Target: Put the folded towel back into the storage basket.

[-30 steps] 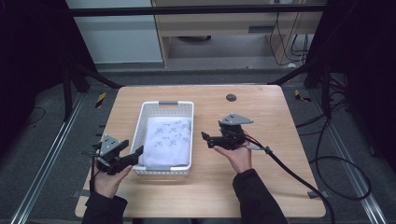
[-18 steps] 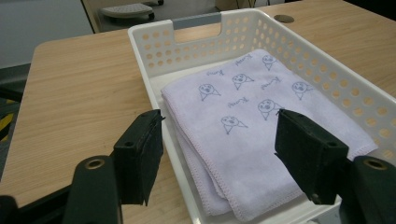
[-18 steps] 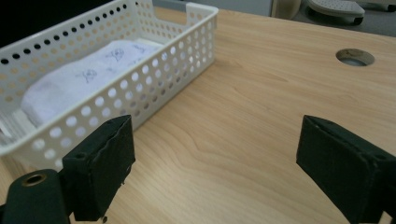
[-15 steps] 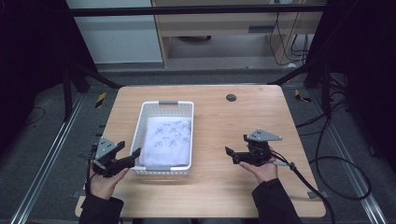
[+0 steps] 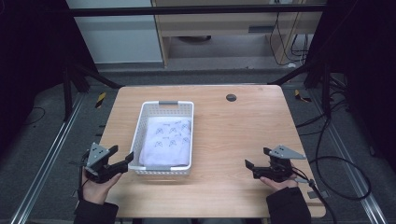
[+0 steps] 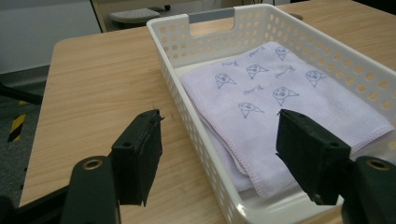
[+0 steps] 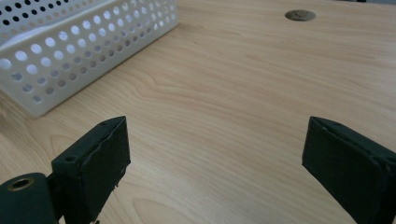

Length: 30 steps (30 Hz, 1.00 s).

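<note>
Lilac cloth (image 5: 166, 142), folded and printed with small dark faces, lying flat inside the white perforated basket (image 5: 161, 103), left of centre in the high view, on the wooden bench (image 5: 233, 135). Seen up close in the left gripper view too: cloth (image 6: 271, 107) filling the middle and right, basket (image 6: 187, 21) running to the upper edge. Left tongs (image 5: 122, 154) at lower left of the high view, just beside the basket's near corner; jaws wide, just been opening, gripping nothing. In their own view, left tongs (image 6: 219, 126) straddling the basket wall without pressing it, one jaw outside over bare wood, the other above the cloth's hem. Right tongs (image 5: 257, 157) at lower right, well apart from the basket; jaws likewise just been opening, spread wide. Bare bench (image 7: 233, 84) between them in the right tongs (image 7: 215, 135) view, basket (image 7: 70, 51) off at upper left. Judged as the letting-go step, cloth already stowed. Next, probably: drawing the left tongs clear of the wall without snagging rim or hem, jaws kept apart.
</note>
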Each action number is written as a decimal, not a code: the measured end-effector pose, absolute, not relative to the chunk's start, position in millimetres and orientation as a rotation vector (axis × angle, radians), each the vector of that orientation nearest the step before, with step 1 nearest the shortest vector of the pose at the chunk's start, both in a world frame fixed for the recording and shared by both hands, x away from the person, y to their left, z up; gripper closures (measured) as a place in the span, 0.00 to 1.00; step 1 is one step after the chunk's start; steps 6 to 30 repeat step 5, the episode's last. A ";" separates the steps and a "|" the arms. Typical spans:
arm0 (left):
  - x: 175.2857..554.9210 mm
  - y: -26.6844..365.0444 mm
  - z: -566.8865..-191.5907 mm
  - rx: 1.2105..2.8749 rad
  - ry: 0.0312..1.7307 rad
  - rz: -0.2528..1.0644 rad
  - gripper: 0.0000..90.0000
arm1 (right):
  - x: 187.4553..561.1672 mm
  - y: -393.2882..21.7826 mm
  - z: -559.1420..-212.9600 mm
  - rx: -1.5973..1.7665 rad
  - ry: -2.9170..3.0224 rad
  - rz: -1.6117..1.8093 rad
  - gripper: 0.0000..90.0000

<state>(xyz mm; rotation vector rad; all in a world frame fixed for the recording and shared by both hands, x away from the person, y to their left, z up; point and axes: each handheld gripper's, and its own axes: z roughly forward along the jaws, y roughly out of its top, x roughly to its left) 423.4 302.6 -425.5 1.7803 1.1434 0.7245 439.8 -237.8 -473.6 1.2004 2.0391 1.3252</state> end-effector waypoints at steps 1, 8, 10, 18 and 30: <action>422.5 304.0 -426.2 1.778 1.144 0.728 0.34 | 438.5 -241.4 -476.2 1.207 2.038 1.323 0.09; 419.4 310.0 -428.0 1.764 1.146 0.733 0.33 | 434.6 -254.7 -482.9 1.252 2.014 1.294 0.08; 419.4 310.0 -428.0 1.764 1.146 0.733 0.33 | 434.6 -254.7 -482.9 1.252 2.014 1.294 0.08; 419.4 310.0 -428.0 1.764 1.146 0.733 0.33 | 434.6 -254.7 -482.9 1.252 2.014 1.294 0.08; 419.4 310.0 -428.0 1.764 1.146 0.733 0.33 | 434.6 -254.7 -482.9 1.252 2.014 1.294 0.08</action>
